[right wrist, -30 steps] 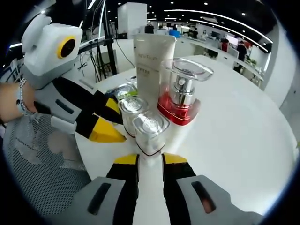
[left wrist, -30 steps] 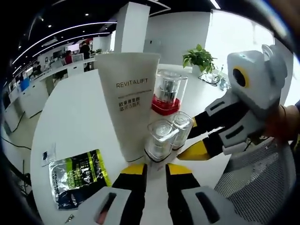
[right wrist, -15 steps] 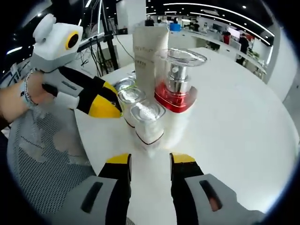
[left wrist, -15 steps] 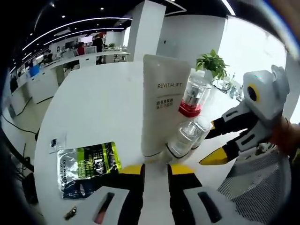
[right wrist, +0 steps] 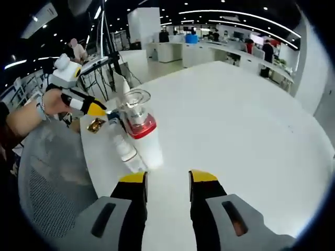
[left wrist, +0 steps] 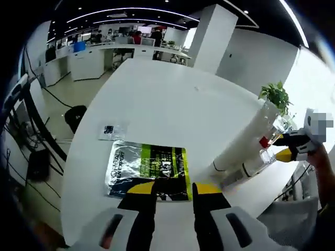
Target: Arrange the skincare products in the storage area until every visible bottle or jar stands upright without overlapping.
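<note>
A tall white tube [left wrist: 238, 146] stands at the table's right edge. Beside it stand a red-banded pump bottle [left wrist: 265, 140] and two small clear bottles [left wrist: 256, 163], all close together. My right gripper [left wrist: 287, 148] hovers just beyond them. My left gripper [left wrist: 174, 194] is open and empty, well back from the group and over a green and silver sachet [left wrist: 149, 170]. In the right gripper view the pump bottle [right wrist: 137, 117] and the clear bottles [right wrist: 125, 149] stand upright. My right gripper [right wrist: 167, 180] is open a short way from them. The left gripper [right wrist: 97, 109] is beyond them.
A small label [left wrist: 111, 129] lies on the white round table [left wrist: 172, 104] near the sachet. A grey mesh chair [right wrist: 52, 193] stands at the table's edge by the products. A potted plant [left wrist: 276, 97] sits further back. Desks and people fill the far room.
Both grippers have pulled back from the products, so the group looks much smaller. The right jaws, shut on a small clear bottle a second ago, opened and left it standing.
</note>
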Available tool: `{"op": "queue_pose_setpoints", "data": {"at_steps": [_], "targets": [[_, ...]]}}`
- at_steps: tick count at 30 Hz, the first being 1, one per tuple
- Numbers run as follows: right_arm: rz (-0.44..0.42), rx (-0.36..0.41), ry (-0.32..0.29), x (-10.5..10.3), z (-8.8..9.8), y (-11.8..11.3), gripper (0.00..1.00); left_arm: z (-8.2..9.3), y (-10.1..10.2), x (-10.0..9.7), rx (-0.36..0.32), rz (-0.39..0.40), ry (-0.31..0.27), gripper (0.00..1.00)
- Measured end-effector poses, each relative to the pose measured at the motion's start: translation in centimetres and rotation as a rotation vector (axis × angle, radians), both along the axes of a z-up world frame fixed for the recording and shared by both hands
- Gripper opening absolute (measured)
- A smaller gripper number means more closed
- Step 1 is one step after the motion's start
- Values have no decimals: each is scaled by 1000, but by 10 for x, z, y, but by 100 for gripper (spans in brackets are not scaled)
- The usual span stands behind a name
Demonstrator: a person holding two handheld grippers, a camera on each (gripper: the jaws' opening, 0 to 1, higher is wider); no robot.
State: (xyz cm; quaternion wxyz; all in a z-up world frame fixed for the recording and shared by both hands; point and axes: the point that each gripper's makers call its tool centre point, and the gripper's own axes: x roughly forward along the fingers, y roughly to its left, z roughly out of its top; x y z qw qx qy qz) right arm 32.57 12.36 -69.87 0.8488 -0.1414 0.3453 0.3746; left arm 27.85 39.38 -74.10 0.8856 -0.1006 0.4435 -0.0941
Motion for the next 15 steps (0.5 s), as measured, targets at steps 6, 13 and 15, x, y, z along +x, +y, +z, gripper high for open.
{"op": "queue_pose_setpoints", "data": {"at_steps": [6, 13, 15], "targets": [[-19, -2, -49, 54, 7, 5, 26, -23, 6, -10, -37, 119, 84, 28], [69, 15, -75, 101, 11, 52, 24, -33, 2, -10, -45, 146, 125, 31], [102, 22, -74, 107, 9, 70, 22, -34, 2, -10, -61, 163, 128, 31]]}}
